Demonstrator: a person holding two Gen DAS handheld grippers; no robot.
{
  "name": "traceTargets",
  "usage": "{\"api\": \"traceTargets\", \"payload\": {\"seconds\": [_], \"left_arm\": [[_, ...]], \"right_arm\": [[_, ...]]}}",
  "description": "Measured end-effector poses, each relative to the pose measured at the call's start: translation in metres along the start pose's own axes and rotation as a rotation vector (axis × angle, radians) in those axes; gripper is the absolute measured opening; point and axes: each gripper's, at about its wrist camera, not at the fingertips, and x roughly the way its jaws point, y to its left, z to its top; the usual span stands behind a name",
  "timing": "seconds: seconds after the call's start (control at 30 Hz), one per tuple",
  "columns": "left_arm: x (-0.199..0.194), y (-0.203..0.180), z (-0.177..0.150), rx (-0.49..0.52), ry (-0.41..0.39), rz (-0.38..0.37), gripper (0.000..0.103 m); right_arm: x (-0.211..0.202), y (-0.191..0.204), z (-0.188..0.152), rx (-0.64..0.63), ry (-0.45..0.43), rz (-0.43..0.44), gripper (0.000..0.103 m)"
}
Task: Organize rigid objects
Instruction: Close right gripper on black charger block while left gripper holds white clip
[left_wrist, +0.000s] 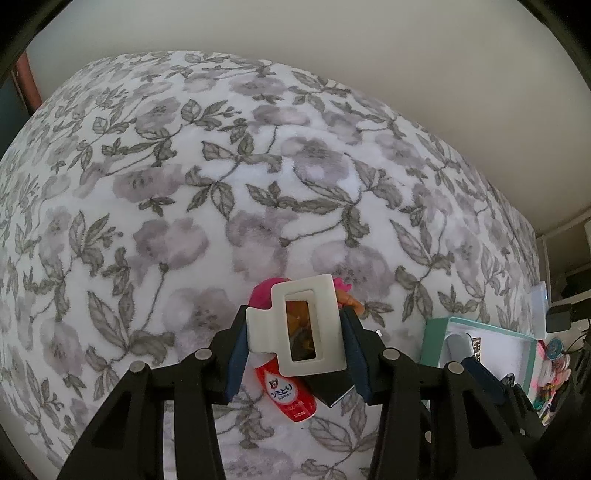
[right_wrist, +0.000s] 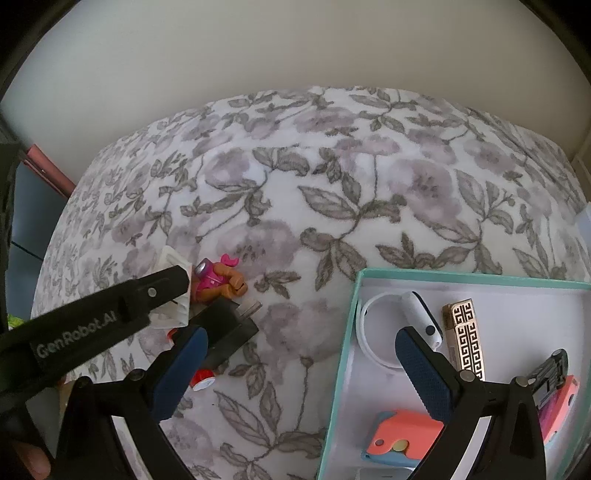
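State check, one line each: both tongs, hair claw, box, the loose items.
left tongs: shut on hair claw
hair claw: gripped, above the pile
right tongs: open, empty
teal box: open, partly filled
toy figure: lying on blanket
red bottle: lying on its side

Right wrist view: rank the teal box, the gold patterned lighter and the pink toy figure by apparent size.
1. teal box, by far the largest.
2. gold patterned lighter.
3. pink toy figure; it lies farther from the camera, so its place after the lighter is unsure.
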Motion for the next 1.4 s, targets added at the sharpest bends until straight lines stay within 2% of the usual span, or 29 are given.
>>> {"api": "traceTargets", "payload": {"seconds": [0.47,0.93,1.03,1.33,1.4], "left_arm": [[-0.021,0.051,0.006,-0.113,-0.052,0.046,0.049],[0.001,0.074,0.002,-0.170,0.009,0.042,0.049],[0.002,0.075,0.002,-0.174,0.013,0.043,0.049],[0.001,0.080,0.003,-0.180,0.012,0.040,0.049],[0.001,0.080,0.002,-0.179,0.011,0.040,0.049]], "right_arm": [[-0.001,0.031,-0.001,-0.089,-0.014,0.035,0.103],[0.022,0.052,-0.008,-0.151,0.022,0.046,0.102],[0.028,0.053,-0.010,-0.154,0.028,0.043,0.098],[0.039,0.059,-0.013,-0.160,0.032,0.058,0.078],[0.038,0.059,-0.013,-0.153,0.028,0.070,0.067]]}}
